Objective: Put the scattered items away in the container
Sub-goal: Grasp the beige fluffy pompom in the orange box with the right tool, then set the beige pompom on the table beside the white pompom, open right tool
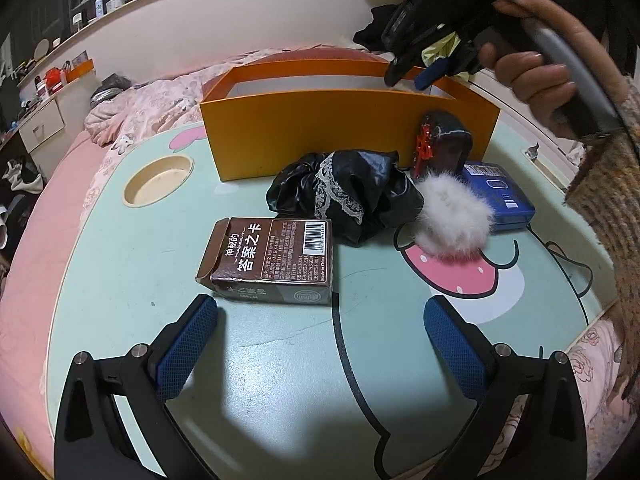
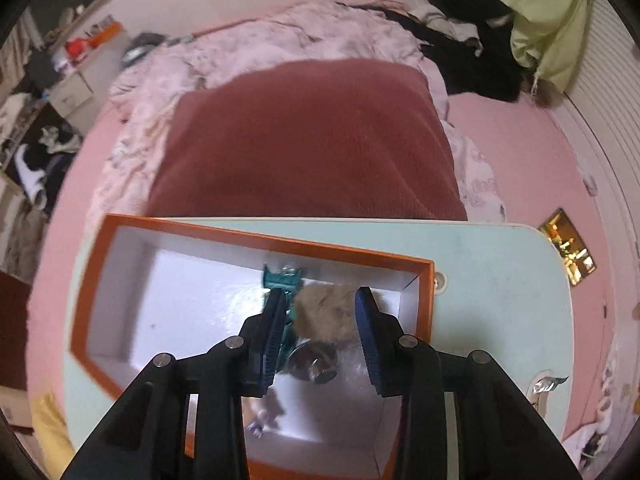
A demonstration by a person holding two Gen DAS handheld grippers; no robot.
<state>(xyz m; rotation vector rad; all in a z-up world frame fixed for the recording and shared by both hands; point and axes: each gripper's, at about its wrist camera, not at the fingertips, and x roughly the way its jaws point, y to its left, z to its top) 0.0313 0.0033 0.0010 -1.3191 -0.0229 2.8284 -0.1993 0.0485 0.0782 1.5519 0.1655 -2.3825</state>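
Cardboard, stiff and orange outside and glossy white within, makes up the oblong box (image 1: 348,136) that everything here sits around, and it stands on a smooth pale-green table (image 1: 120,280) printed with a cartoon face. My left claw (image 1: 320,308) hangs low over the table in front of the box, its blue waffle-textured pads spread wide with nothing between them. Just beyond those pads, in front of the box, lies a brown rectangular carton (image 1: 276,260) on its side, end flap open, barcode up. Between the carton and the box is a crumpled heap of shiny black cloth (image 1: 344,196) edged with white lace. To the right of it, also in front of the box, rests a round white fluffy puff (image 1: 452,216), touching a flat blue case (image 1: 500,196). A small dark pouch with a red clip (image 1: 444,140) leans upright against the box's front wall. Left of the box, a round shallow cup hollow (image 1: 158,180) is sunk in the tabletop. My right claw (image 2: 320,295), gripped in my hand (image 1: 536,76) with a nubbly knitted sleeve (image 1: 604,200), hovers above the box's right end, pads narrowly apart and pinching nothing. Beneath it, inside the box, lie a tan fur ball (image 2: 326,312), a teal plastic piece (image 2: 282,278) and a round metal thing (image 2: 316,364), somewhat blurred.
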